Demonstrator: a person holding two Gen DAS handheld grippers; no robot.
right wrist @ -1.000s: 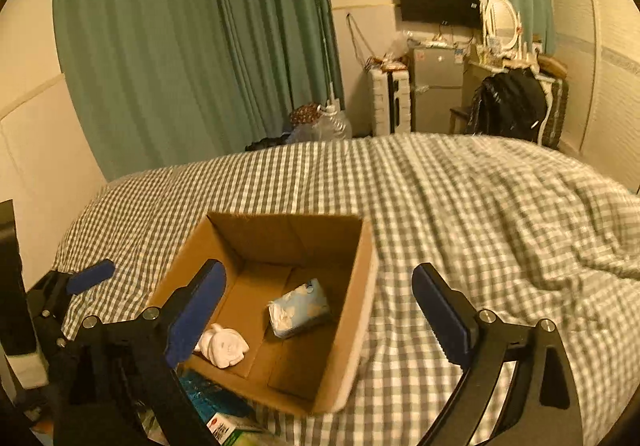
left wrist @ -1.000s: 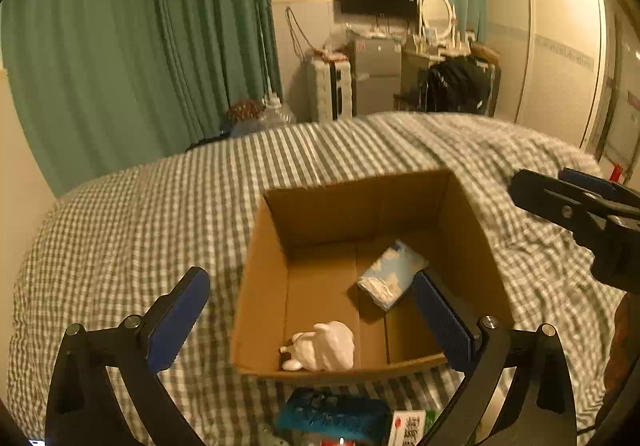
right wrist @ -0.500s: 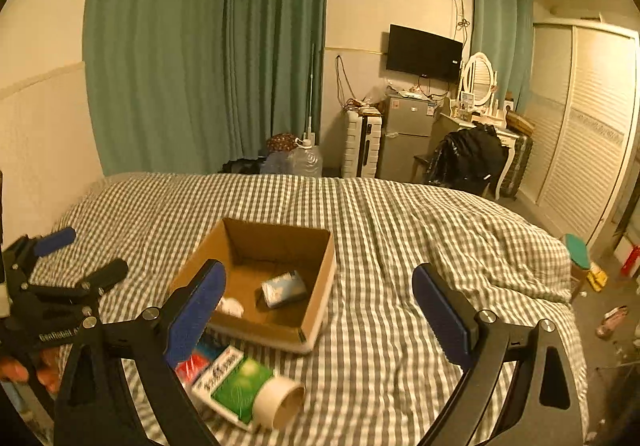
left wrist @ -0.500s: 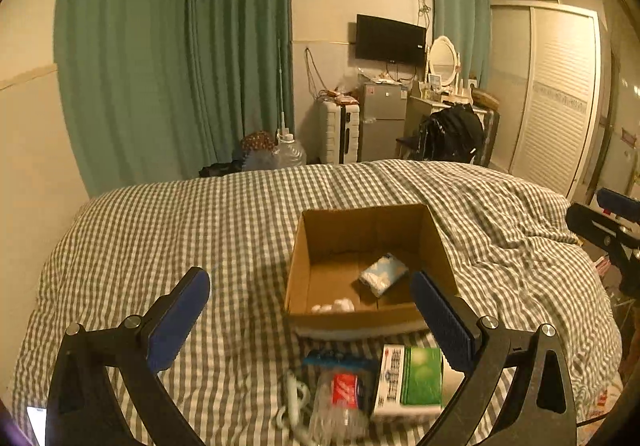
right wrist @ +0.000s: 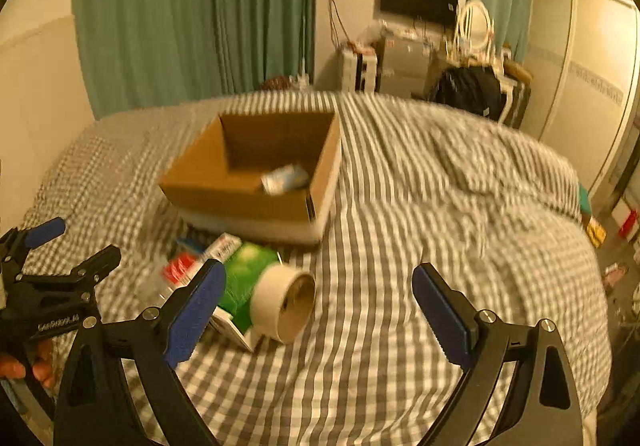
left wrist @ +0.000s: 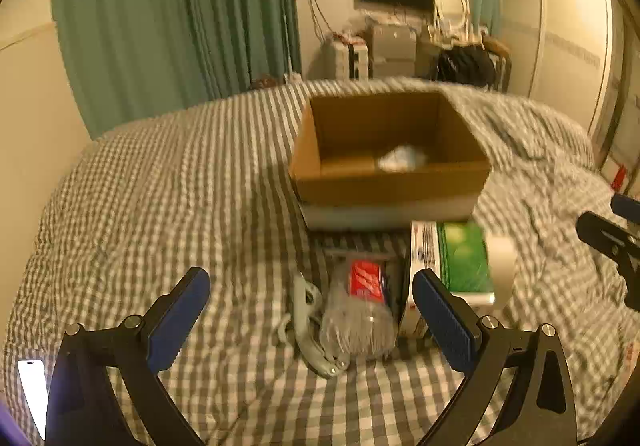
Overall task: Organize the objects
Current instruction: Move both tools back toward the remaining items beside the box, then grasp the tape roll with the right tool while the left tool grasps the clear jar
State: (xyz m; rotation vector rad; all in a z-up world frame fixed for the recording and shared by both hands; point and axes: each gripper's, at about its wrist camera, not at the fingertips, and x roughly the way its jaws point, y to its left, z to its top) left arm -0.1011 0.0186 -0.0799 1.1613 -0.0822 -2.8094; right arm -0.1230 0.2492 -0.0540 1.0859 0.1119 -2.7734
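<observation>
One cardboard box (left wrist: 390, 185) sits on one checked bed (left wrist: 160, 205), holding one pale packet (left wrist: 402, 157). In front of the box lie one clear bottle (left wrist: 360, 310) with a red label, one green-and-white carton (left wrist: 466, 262), one roll of tape (right wrist: 286, 302), one grey tool (left wrist: 306, 310) and one dark flat item (left wrist: 352, 252), too blurred to identify. Two grippers (left wrist: 310, 320) (right wrist: 318, 314), both spread wide, hold nothing.

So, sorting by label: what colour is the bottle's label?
Red, on the clear bottle; the left wrist view shows it best.
</observation>
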